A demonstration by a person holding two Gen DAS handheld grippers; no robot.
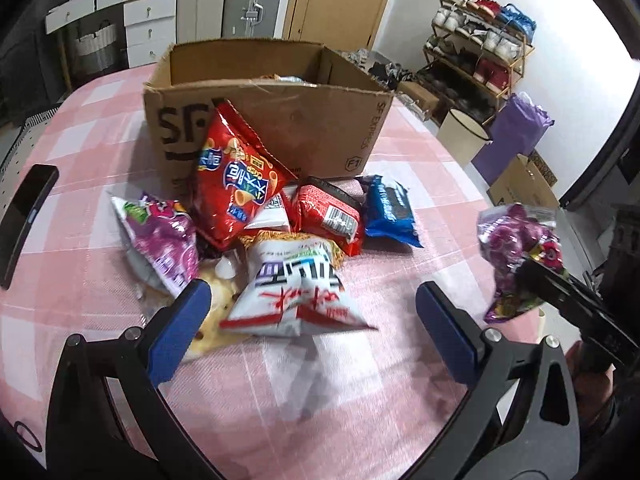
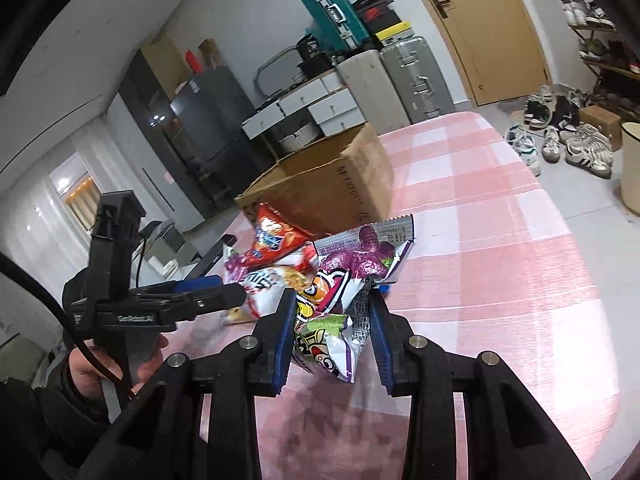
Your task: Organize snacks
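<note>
- The right gripper (image 2: 332, 334) is clamped on a purple snack packet (image 2: 344, 300), its blue pads pinching the crumpled foil at the packet's lower half; the packet hangs in the air above the pink checked tablecloth (image 2: 500, 264), clear of the pile.
- The left gripper (image 1: 312, 324) has its jaws spread wide with nothing between them, poised over the white snack bag with red characters (image 1: 296, 292) at the near side of the heap.
- The other snacks lie in a loose pile on the table just in front of the open cardboard box (image 1: 272, 116): a red chip bag (image 1: 236, 184) leaning on the box's front wall, a second purple packet (image 1: 164, 240) on the left, a red noodle pack (image 1: 332, 212) and a blue biscuit pack (image 1: 390, 210) on the right.
- The box stands toward the far edge of the table, and a few items already show inside it.
- These bags look light, air-filled and slick, with brittle contents, so a hard squeeze at the middle would likely crush them.
- A hold on a crimped end seam or a gathered corner seems safer, since foil may slide between flat pads.
- The white bag's near end seam faces the left jaws and is the natural place to pinch.
</note>
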